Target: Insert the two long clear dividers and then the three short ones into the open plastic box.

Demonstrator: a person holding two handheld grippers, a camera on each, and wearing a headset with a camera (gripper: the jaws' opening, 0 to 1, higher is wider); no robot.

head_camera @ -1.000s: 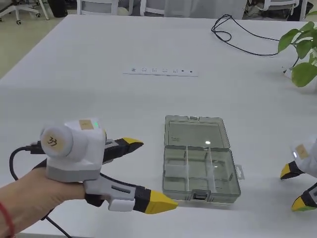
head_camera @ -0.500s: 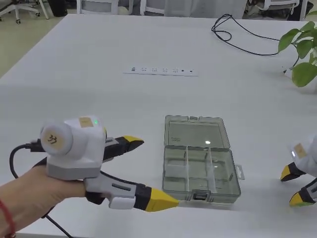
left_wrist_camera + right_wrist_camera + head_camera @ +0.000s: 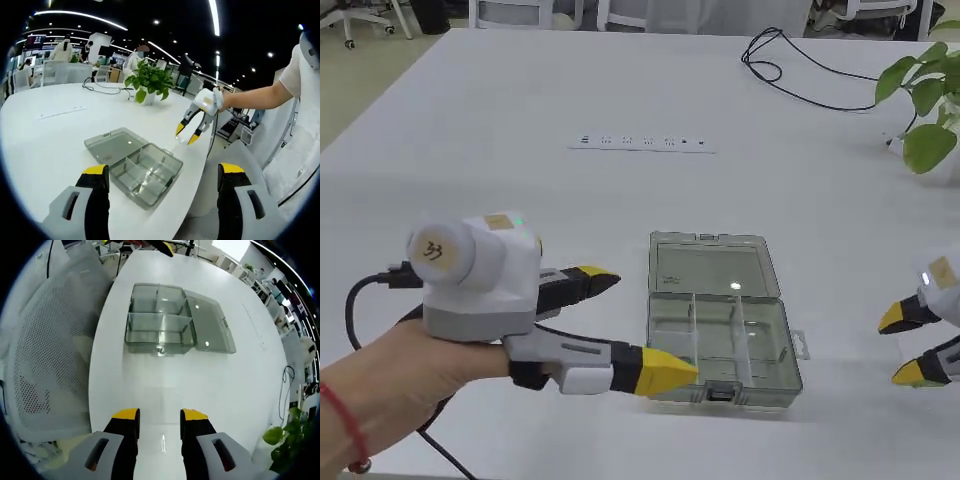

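Observation:
The open clear plastic box (image 3: 720, 335) lies near the table's front edge, its lid (image 3: 712, 266) folded back flat. Clear dividers (image 3: 739, 328) stand inside and split it into several compartments. My left gripper (image 3: 632, 326) is open just left of the box, and its lower yellow tip overlaps the box's front left corner in the head view. Nothing is between its jaws. The left gripper view has the box (image 3: 145, 167) ahead of my left gripper (image 3: 163, 172). My right gripper (image 3: 910, 345) hovers open and empty to the right of the box, which lies further ahead (image 3: 160, 315) of my right gripper (image 3: 159, 416).
A flat white power strip (image 3: 642, 142) lies mid-table, a black cable (image 3: 790, 70) loops at the back, and a leafy plant (image 3: 925, 100) stands at the right edge. A mesh chair (image 3: 50, 340) is beside the table's front edge.
My left gripper has moved right, closer to the box's front left corner. The right gripper has shifted a little farther from the table's front edge. Both stay open.

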